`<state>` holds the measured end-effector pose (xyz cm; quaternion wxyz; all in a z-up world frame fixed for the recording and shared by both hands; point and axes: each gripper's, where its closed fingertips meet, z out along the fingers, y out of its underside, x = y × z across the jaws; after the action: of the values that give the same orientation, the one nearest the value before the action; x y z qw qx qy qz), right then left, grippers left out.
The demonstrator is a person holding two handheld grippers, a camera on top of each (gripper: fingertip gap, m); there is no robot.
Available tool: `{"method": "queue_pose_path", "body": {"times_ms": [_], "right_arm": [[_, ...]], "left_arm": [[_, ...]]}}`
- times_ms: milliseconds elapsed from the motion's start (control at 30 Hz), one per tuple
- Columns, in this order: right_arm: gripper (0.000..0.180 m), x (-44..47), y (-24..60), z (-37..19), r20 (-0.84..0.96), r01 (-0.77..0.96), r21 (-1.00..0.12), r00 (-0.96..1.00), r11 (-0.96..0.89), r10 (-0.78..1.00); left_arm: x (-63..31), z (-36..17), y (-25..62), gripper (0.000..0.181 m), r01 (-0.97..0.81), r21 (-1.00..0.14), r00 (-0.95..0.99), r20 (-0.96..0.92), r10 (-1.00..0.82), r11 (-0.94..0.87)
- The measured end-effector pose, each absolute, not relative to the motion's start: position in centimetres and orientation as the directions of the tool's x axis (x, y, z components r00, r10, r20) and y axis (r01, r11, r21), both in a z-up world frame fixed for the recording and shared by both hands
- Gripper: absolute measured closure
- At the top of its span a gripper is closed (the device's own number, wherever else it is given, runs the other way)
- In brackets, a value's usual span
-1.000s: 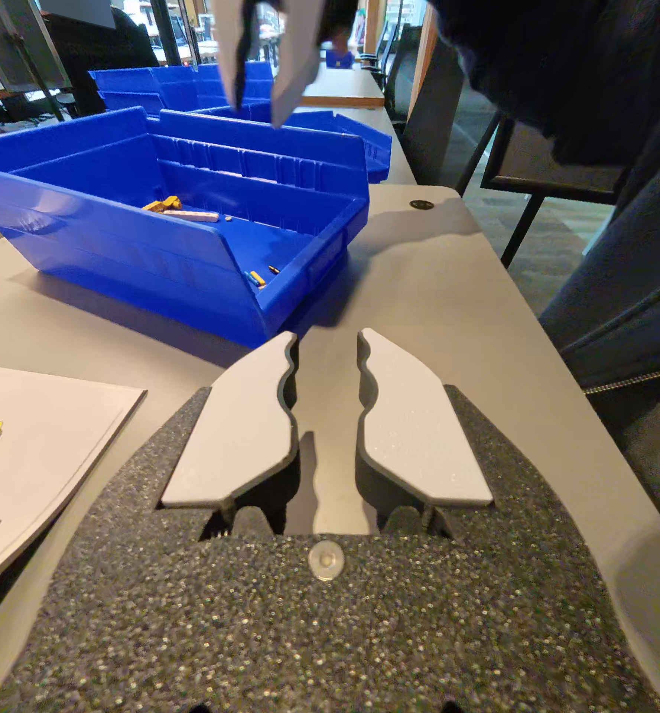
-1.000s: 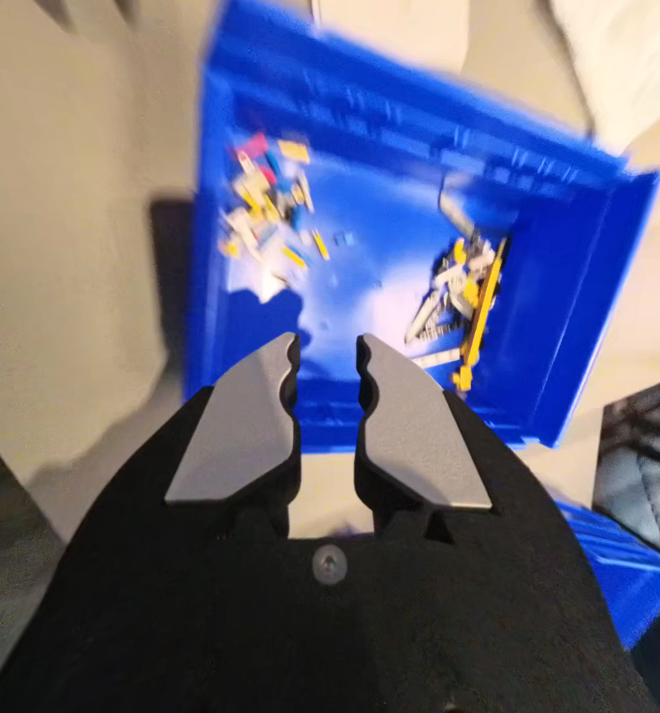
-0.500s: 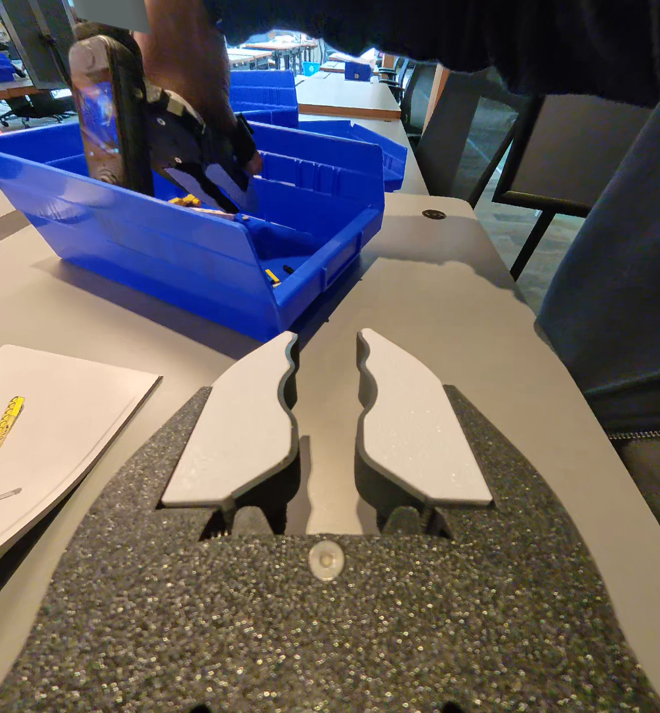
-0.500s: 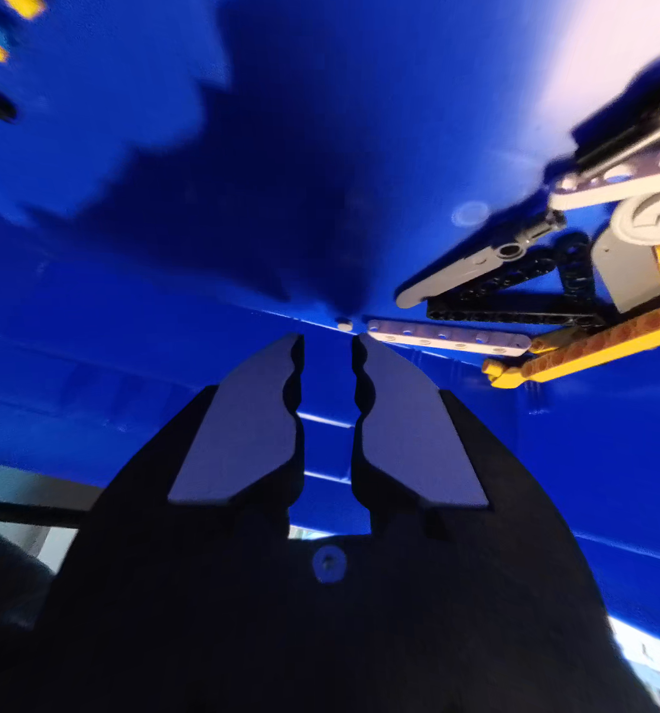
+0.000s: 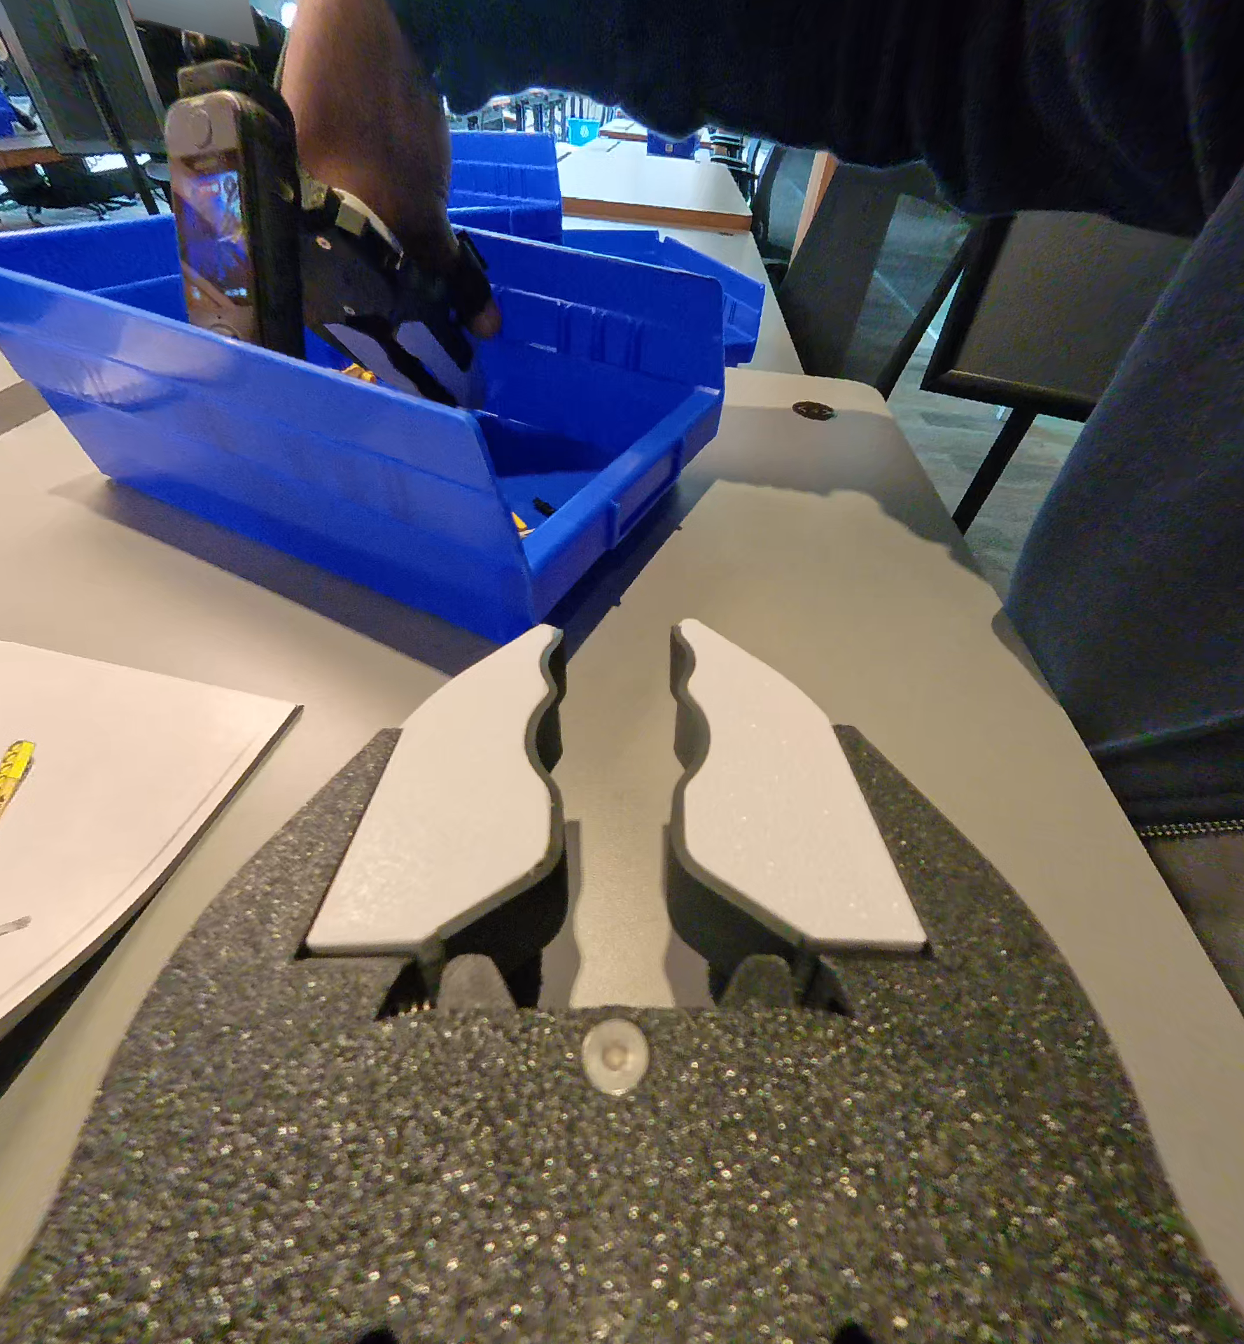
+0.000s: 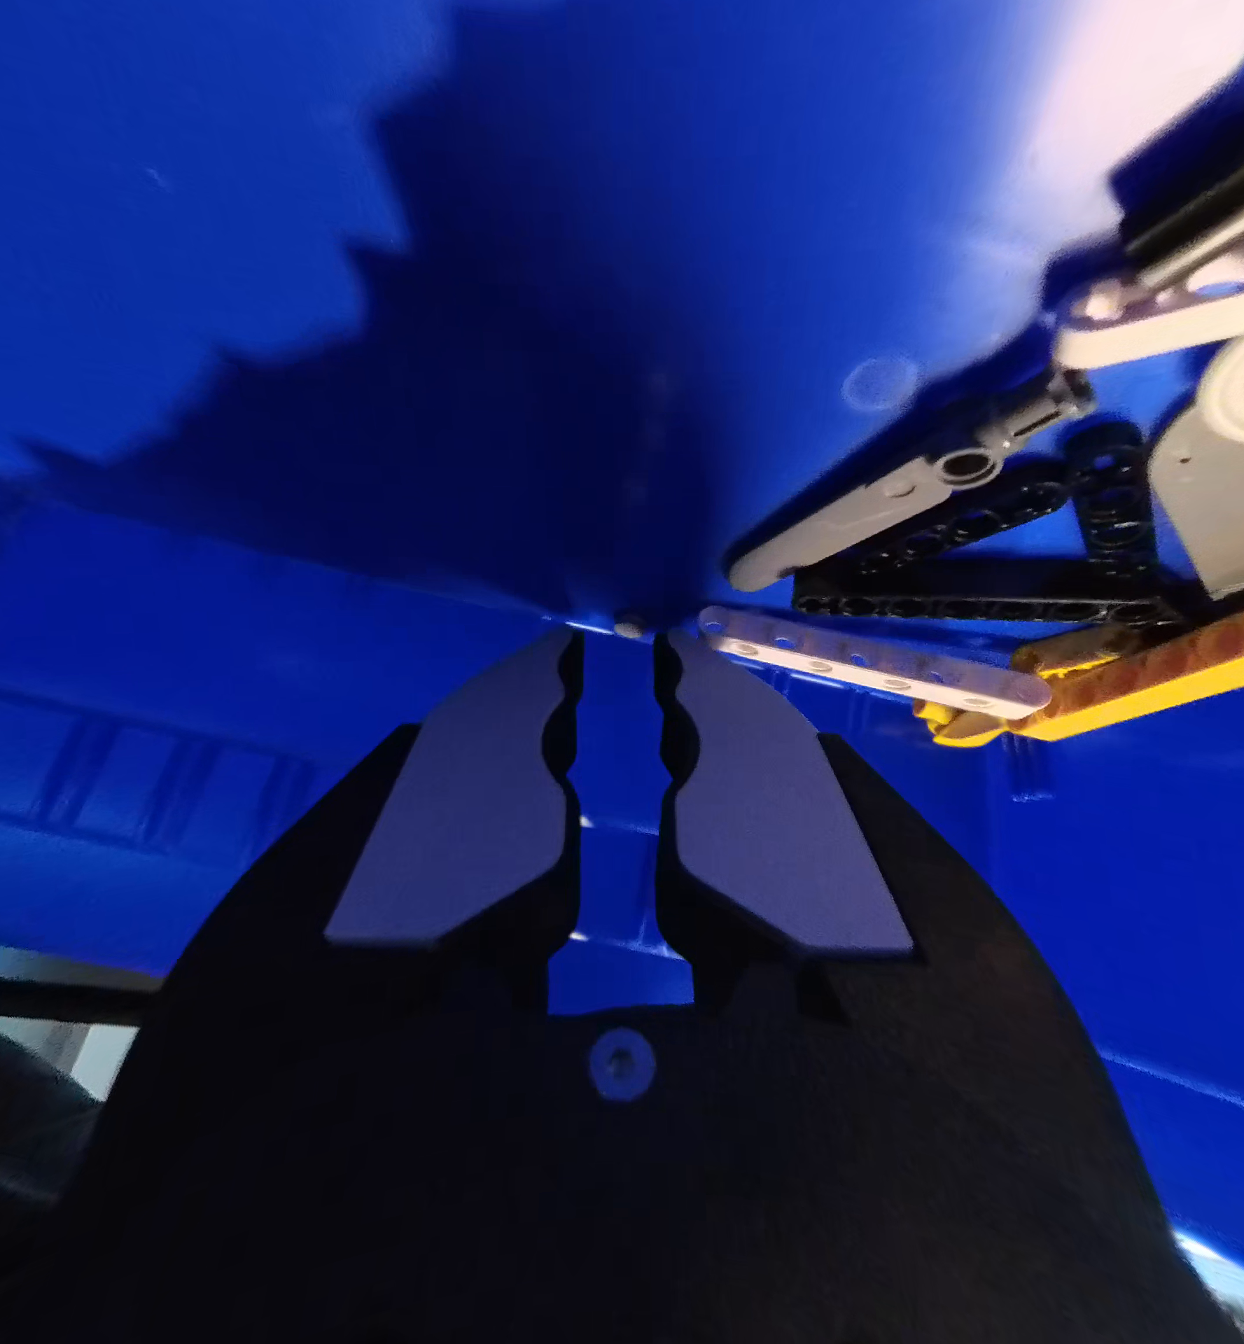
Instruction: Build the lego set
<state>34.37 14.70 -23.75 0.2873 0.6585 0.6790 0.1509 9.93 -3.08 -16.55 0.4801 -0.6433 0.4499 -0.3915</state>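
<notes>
Across the grey bench (image 5: 786,582), largest first: a blue bin (image 5: 328,465) standing toward the far left, more blue bins behind it. Nearer, on the left, a white booklet (image 5: 117,771) lying flat with a yellow beam pictured on its page. At the right edge, a person in dark clothing, one sleeve reaching over toward the bin. Low over the bare bench, the left claw (image 5: 615,640): fingers apart, nothing between them, only bench surface showing in the gap. Inside the bin, the right claw (image 6: 615,644) (image 5: 429,364), gripped by a hand (image 5: 386,145) and angled down toward the bin floor; fingers parted by a narrow gap, holding nothing, tips just short of a tiny pale round piece (image 6: 628,627) lying at the crease where floor meets wall. Just right of those tips, a partly built lego model (image 6: 1084,553) resting on the bin floor: a long yellow beam (image 6: 1157,673) at the near side, a white holed beam (image 6: 873,669) lying against its end, a black holed frame (image 6: 982,574) behind, a grey tapered panel (image 6: 844,524) above that, and blurred white parts farther right. At the near corner of the bin, a couple of small loose pieces (image 5: 531,513), yellow and black, too small to identify.
</notes>
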Motion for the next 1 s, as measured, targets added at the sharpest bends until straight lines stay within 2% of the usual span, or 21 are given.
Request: {"method": "queue_pose_path", "body": {"times_ms": [467,567,600,800,1000], "right_arm": [[0.173,33.8,14.1,-23.9,-0.083,0.810,0.583,-0.007,0.055,0.996],[0.174,32.5,11.5,-23.9,-0.139,0.857,0.510,-0.005,0.076,0.990],[0.180,32.1,10.8,-23.8,-0.146,0.872,0.482,-0.015,0.085,0.989],[0.180,29.7,7.2,-21.6,-0.150,0.955,0.287,-0.032,0.074,0.988],[0.176,28.5,7.0,-20.4,-0.060,0.986,0.158,-0.041,0.050,0.997]], "left_arm": [[9.8,-16.5,-2.9,0.155,-0.192,-0.970,0.294,0.089,-0.952,-0.150],[9.8,-16.4,-2.9,0.155,-0.192,-0.970,0.294,0.090,-0.952,-0.150],[9.8,-16.5,-2.9,0.155,-0.193,-0.970,0.294,0.088,-0.952,-0.149],[9.9,-16.5,-3.0,0.156,-0.200,-0.970,0.291,0.079,-0.954,-0.141],[10.0,-16.6,-3.1,0.156,-0.211,-0.968,0.287,0.069,-0.956,-0.133]]}}
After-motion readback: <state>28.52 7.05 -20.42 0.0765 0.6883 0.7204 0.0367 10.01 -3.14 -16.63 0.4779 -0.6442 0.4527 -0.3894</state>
